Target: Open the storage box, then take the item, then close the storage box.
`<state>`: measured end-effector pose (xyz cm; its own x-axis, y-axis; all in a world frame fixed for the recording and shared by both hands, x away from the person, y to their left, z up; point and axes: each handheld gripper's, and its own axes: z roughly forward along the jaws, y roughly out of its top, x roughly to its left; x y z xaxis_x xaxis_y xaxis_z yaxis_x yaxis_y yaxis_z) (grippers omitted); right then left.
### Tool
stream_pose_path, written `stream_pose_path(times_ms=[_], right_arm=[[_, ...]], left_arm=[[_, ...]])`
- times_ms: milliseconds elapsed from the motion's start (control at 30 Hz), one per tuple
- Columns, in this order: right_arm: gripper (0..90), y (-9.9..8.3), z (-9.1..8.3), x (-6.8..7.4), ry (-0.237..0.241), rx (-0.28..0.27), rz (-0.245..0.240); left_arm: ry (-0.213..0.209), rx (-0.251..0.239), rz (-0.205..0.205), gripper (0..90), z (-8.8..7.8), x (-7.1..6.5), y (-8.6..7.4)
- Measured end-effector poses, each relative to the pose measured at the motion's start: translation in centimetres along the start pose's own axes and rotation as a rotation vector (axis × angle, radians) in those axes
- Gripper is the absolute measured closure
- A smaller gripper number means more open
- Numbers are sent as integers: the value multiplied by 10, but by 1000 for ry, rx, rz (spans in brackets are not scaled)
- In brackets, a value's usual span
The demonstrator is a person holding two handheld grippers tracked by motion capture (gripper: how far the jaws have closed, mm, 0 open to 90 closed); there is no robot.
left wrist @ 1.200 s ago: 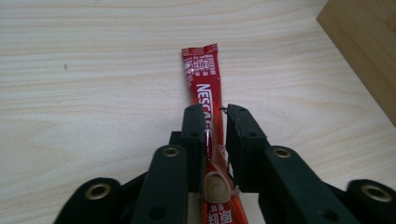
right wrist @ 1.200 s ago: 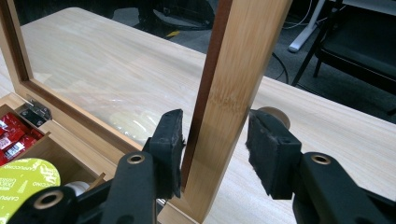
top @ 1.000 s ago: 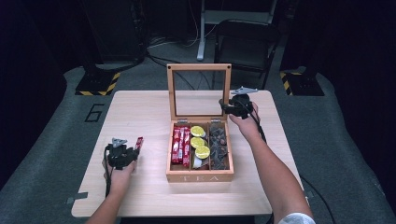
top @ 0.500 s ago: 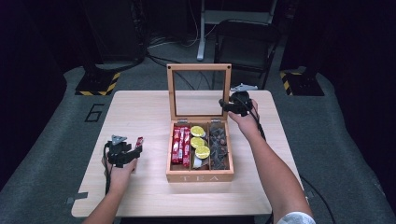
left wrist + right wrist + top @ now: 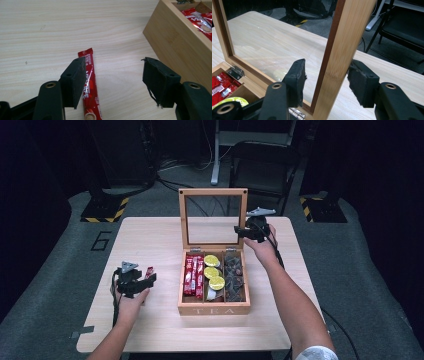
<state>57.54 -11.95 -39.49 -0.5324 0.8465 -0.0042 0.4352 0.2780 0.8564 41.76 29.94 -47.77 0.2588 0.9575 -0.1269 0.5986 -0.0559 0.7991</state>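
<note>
Lying flat on the table [image 5: 150,330], the red sachet [image 5: 89,85] sits just under my left gripper [image 5: 113,82], whose jaws have just been opening and stand wide, gripping nothing. My right gripper [image 5: 325,82] straddles the lid frame [image 5: 339,57] of the tea box [image 5: 214,309], jaws easing apart, pads off the wood.

High view: above, facing forward-down on table [image 5: 150,330] | gripper views: close, along own jaws | shared: tea box [image 5: 214,309] [image 5: 175,40] [image 5: 342,45]
</note>
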Motion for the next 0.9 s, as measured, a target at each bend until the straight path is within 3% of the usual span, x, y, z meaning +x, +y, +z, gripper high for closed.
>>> stream_pose_path(times_ms=[267, 800, 900], right_arm=[[464, 4, 0, 0, -2, -3, 10], [480, 7, -1, -1, 12, -8, 35], [504, 7, -2, -3, 15, -5, 22]], left_arm=[[-39, -17, 1, 348, -2, -10, 9], [-81, -7, 52, 353, -3, -26, 23], [-82, -3, 74, 355, -2, -29, 27]])
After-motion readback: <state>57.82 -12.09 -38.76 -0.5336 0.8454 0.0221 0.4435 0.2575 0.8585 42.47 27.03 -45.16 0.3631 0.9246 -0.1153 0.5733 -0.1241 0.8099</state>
